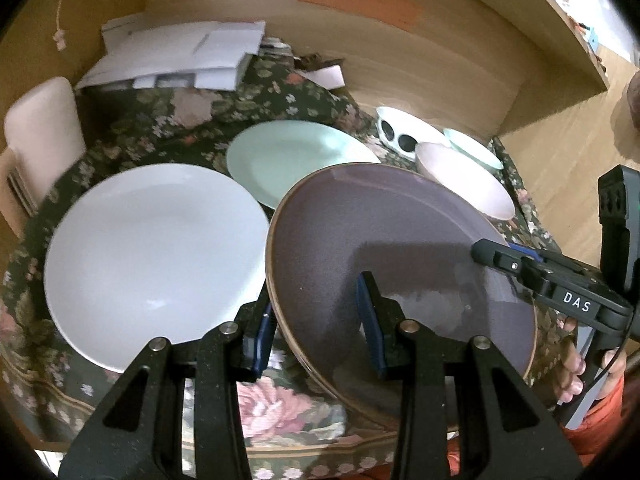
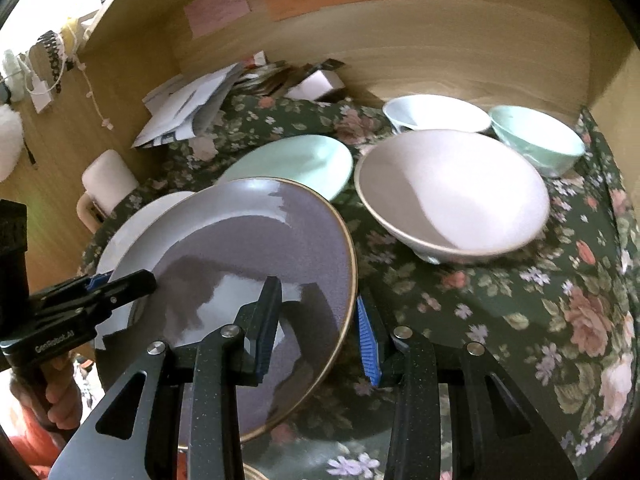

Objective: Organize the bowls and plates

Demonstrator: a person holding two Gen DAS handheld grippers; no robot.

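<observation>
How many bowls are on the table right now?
3. A pink bowl sits nearest, a white bowl behind it, and a mint bowl at far right. None appear hidden.

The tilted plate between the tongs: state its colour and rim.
Greyish purple plate with a thin brown rim, clearest in the right wrist view.

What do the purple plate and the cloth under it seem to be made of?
Purple plate: probably glazed ceramic or stoneware; it has a speckled surface, glossy reflections and a bare brown rim. Cloth: looks like a woven or printed fabric, matte, with a floral pattern and soft folds. Neither is certain from looks alone.
</observation>
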